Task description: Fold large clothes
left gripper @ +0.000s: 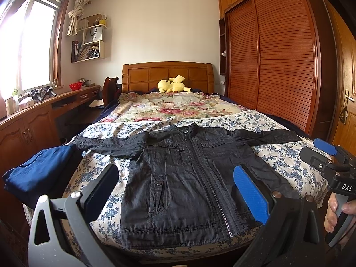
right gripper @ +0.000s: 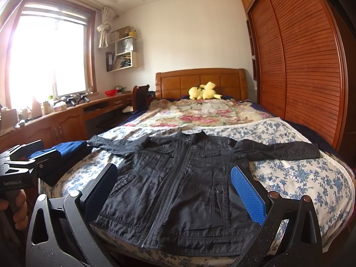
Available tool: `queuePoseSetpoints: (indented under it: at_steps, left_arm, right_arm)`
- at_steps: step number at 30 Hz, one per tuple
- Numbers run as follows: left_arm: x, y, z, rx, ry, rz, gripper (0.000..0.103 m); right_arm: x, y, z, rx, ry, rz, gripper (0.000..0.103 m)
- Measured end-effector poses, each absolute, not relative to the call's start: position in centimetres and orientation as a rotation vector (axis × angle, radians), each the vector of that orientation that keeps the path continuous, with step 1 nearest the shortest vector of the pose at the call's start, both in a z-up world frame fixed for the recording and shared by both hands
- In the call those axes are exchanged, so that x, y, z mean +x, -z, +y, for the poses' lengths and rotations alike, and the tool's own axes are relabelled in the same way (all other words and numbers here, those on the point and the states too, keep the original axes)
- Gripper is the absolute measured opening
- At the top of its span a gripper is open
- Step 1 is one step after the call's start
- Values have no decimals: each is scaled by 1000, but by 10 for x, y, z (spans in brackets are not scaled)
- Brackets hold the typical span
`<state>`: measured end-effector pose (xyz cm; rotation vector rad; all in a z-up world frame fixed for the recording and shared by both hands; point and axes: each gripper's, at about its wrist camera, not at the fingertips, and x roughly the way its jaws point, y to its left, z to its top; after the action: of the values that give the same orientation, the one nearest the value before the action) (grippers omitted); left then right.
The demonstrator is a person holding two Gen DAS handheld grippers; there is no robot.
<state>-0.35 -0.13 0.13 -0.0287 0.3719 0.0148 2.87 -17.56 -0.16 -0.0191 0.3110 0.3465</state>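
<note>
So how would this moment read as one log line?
jacket: flat on bed, unfolded | left gripper: open, empty | right gripper: open, empty

Readable: "DAS" in white on the right hand-held gripper (left gripper: 329, 155) body, at 3 o'clock in the left wrist view. "GenRobot.AI" on the left hand-held gripper (right gripper: 29, 153) body, at 9 o'clock in the right wrist view. "HONOR" on a white paper bag (left gripper: 93, 33) at 11 o'clock.

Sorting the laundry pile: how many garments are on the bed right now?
2. A black jacket lies spread flat, zipped, sleeves out, at the foot of the bed. A folded blue garment sits at the bed's left edge. More could lie out of view.
</note>
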Motion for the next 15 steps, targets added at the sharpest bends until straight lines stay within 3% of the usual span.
queuePoseSetpoints:
  at_steps: [15]
  left_arm:
    - [-6,-3,-3,-28,-13,368,103]
  right_arm:
    - [27,1,-174,-20,-345,311,103]
